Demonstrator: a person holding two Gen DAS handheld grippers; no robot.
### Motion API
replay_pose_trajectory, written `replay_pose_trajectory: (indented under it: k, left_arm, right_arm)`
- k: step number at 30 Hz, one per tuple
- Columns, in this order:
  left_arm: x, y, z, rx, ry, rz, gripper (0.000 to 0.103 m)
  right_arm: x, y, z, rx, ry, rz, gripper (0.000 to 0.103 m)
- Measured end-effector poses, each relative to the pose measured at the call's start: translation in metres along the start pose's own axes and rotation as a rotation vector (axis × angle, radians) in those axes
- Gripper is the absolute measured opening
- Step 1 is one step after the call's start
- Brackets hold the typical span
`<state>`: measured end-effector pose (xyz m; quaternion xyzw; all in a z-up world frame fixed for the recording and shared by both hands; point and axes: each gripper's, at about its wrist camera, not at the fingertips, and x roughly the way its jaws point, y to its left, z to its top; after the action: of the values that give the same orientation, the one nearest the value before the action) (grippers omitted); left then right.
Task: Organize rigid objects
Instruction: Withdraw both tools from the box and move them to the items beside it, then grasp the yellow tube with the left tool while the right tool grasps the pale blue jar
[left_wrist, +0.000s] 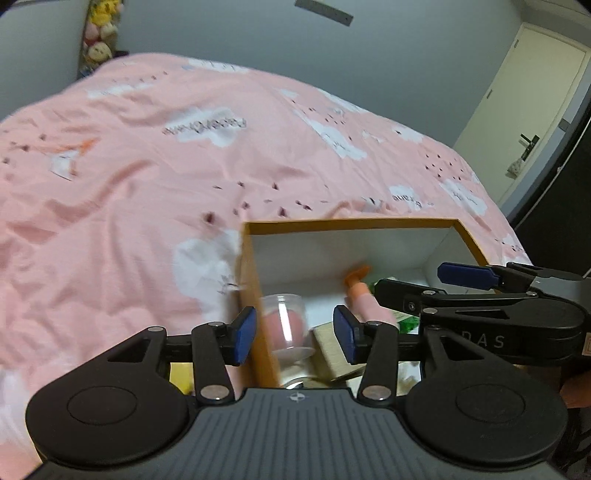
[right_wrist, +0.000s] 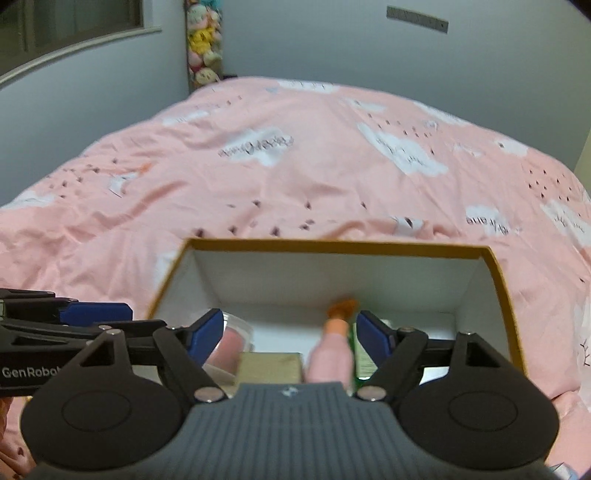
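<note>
Looks nearly done: clear cup (left_wrist: 284, 325), wooden block (right_wrist: 269, 367), pink bottle (right_wrist: 330, 354) and green item (left_wrist: 408, 321) already in box (right_wrist: 332, 247) on bed (right_wrist: 258, 177); left tool (left_wrist: 293, 332) and right tool (right_wrist: 291, 334) both spread, empty.

White lettering reading "GenRobo" stands on the black side of the left gripper (right_wrist: 62, 321) where it enters the right wrist view at the lower left; the word runs off behind the right gripper's own linkage, so its end cannot be read. In the left wrist view, the letters "D A S" show in pale grey on the black body of the right gripper (left_wrist: 469, 275), with whatever comes before them hidden. The pink duvet (left_wrist: 147, 166) carries dark script inside its white cloud patches, seen upside down and too blurred to make out. A green packet (right_wrist: 364, 360) in the box shows print too small to read.
</note>
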<state>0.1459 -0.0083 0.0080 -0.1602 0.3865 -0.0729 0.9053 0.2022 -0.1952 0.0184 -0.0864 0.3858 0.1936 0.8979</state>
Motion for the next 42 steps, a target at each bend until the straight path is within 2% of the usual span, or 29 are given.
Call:
replay_pose_trajectory:
  k: [6,10,13,15,17,20,24,27,28,30,32,38,42]
  left_arm:
    - [-0.033,0.027,-0.014,0.014,-0.045,0.037,0.054]
    - [-0.053,0.054,-0.023,-0.008,-0.022,0.045,0.057]
    - [-0.064,0.077,-0.028,-0.043,0.009,0.065,0.057]
    - [-0.071,0.095,-0.034,-0.100,0.025,0.083,0.058]
    - [-0.074,0.109,-0.041,-0.152,0.048,0.093,0.058]
    - [-0.072,0.120,-0.051,-0.192,0.076,0.109,0.058]
    - [-0.067,0.122,-0.060,-0.195,0.120,0.111,0.057]
    - [-0.065,0.123,-0.066,-0.205,0.174,0.150,0.057]
    - [-0.062,0.122,-0.068,-0.203,0.213,0.161,0.058]
    - [-0.059,0.124,-0.075,-0.207,0.290,0.161,0.058]
    - [-0.058,0.125,-0.085,-0.218,0.329,0.151,0.058]
    - [-0.051,0.123,-0.099,-0.191,0.339,0.258,0.057]
    - [-0.041,0.127,-0.099,-0.213,0.329,0.286,0.056]
  right_arm:
    - [-0.009,0.037,-0.006,-0.013,-0.052,0.052,0.080]
    - [-0.014,0.068,-0.014,-0.060,-0.092,0.093,0.080]
    - [-0.016,0.089,-0.019,-0.112,-0.107,0.140,0.079]
    - [-0.017,0.103,-0.024,-0.145,-0.123,0.152,0.078]
    - [-0.015,0.114,-0.030,-0.164,-0.124,0.178,0.070]
    - [-0.006,0.131,-0.039,-0.199,-0.087,0.224,0.062]
    - [0.003,0.151,-0.054,-0.283,-0.039,0.245,0.052]
    - [0.006,0.162,-0.064,-0.326,-0.003,0.281,0.051]
    - [0.007,0.165,-0.068,-0.337,0.014,0.297,0.050]
    - [0.009,0.169,-0.075,-0.350,0.058,0.325,0.049]
    - [0.013,0.171,-0.079,-0.348,0.099,0.346,0.049]
    - [0.030,0.174,-0.092,-0.312,0.224,0.388,0.054]
    - [0.030,0.171,-0.099,-0.288,0.259,0.411,0.054]
